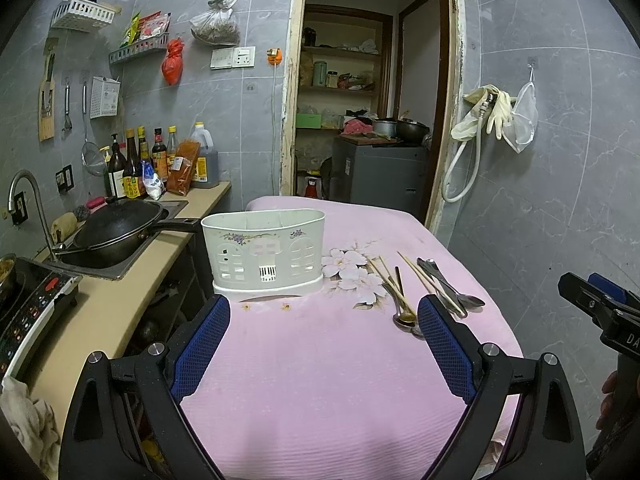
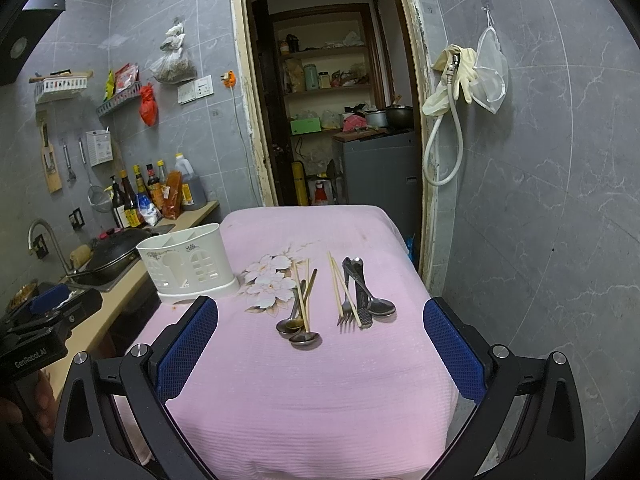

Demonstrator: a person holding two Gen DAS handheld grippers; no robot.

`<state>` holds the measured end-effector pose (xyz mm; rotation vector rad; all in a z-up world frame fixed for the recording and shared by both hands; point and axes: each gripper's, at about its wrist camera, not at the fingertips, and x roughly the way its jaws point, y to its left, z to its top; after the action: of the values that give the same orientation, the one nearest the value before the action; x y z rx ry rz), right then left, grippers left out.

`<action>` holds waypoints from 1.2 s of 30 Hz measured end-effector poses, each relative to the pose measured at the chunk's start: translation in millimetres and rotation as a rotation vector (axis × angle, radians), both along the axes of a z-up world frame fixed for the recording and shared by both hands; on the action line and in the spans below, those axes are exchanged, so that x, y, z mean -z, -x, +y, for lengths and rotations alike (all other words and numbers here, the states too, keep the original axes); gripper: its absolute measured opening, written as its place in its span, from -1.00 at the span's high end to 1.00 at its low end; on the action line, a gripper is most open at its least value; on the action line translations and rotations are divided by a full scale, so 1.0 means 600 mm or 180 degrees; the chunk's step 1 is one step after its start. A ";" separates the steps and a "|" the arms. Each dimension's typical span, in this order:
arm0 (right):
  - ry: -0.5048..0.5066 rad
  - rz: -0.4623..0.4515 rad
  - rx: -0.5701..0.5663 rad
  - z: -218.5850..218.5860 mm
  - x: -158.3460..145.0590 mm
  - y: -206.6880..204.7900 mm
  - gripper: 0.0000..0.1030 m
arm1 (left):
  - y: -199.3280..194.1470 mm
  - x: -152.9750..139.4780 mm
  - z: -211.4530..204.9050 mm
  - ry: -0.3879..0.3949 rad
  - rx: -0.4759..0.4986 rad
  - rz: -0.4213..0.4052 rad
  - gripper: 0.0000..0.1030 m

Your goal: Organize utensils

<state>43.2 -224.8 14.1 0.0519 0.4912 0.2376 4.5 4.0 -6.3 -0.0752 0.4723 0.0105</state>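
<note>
A white utensil holder (image 1: pixel 264 254) (image 2: pixel 188 264) with window cut-outs stands empty on the left of the pink-clothed table (image 1: pixel 320 360) (image 2: pixel 312 380). To its right lie two loose groups: spoons with chopsticks (image 2: pixel 300 308) (image 1: pixel 398 296), and chopsticks, a fork, a knife and a spoon (image 2: pixel 360 300) (image 1: pixel 448 286). My left gripper (image 1: pixel 324 312) is open in front of the holder, holding nothing. My right gripper (image 2: pixel 320 316) is open, short of the utensils, nothing between its fingers. The right gripper's body (image 1: pixel 600 308) shows at the left wrist view's right edge.
A counter (image 1: pixel 132 280) runs along the table's left with a black wok (image 1: pixel 120 228) in the sink, an induction cooker (image 1: pixel 32 304) and sauce bottles (image 1: pixel 152 160). Behind the table is a doorway (image 1: pixel 368 92) to a storeroom; a tiled wall (image 2: pixel 540 200) is on the right.
</note>
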 end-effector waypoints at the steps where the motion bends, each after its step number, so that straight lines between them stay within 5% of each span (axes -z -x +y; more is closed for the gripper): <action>1: 0.0000 -0.0002 0.0001 0.000 0.000 0.001 -1.00 | 0.000 0.000 0.000 0.0000 0.0001 0.0000 -0.78; 36: 0.0165 -0.0015 0.0075 0.035 0.009 -0.017 -1.00 | -0.030 0.002 0.017 -0.0028 0.0072 0.0072 -0.78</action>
<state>53.5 -203.8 8.7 0.0066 0.4915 0.2017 22.2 14.1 -7.3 -0.0611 0.4955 -0.0087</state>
